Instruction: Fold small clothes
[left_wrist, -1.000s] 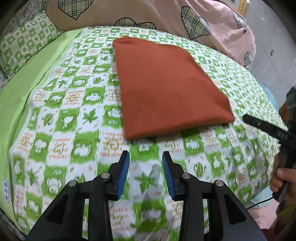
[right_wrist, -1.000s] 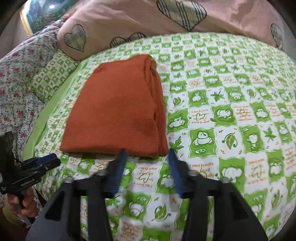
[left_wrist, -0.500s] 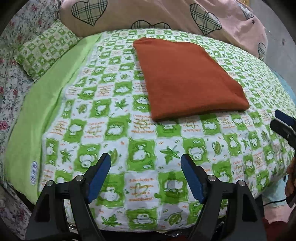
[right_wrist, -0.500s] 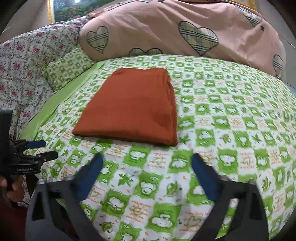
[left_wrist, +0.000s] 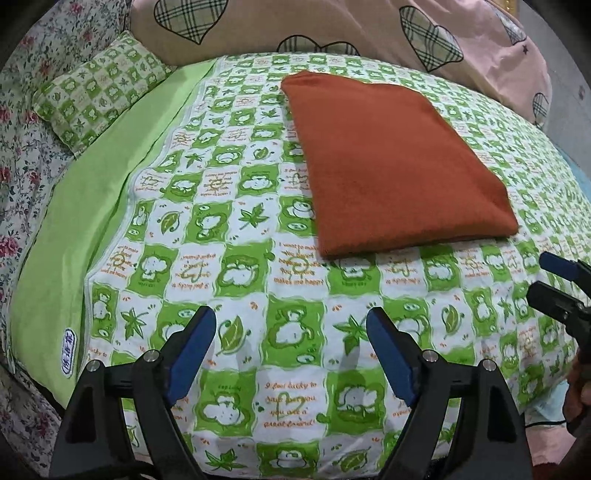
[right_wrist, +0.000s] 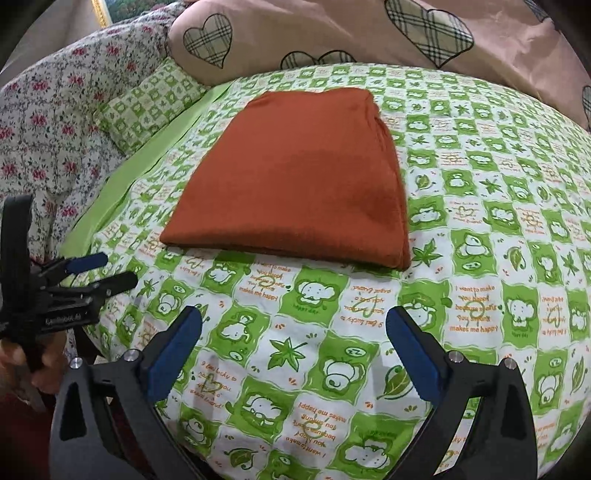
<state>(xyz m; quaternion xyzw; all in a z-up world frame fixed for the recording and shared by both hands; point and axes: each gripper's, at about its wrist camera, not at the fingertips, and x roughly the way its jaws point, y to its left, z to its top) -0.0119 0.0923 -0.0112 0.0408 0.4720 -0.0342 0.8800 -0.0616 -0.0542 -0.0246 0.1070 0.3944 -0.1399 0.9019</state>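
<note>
A bed fills both views, spread with one green-and-white checked sheet printed with bears and leaves, one pink quilt with plaid hearts at its head and one floral cover at its side. One matching checked pillow lies by the single rust-orange folded garment, flat mid-sheet. Two grippers hang over the near edge: the left gripper with jaws opening, the right gripper spread wide, nothing between either.
</note>
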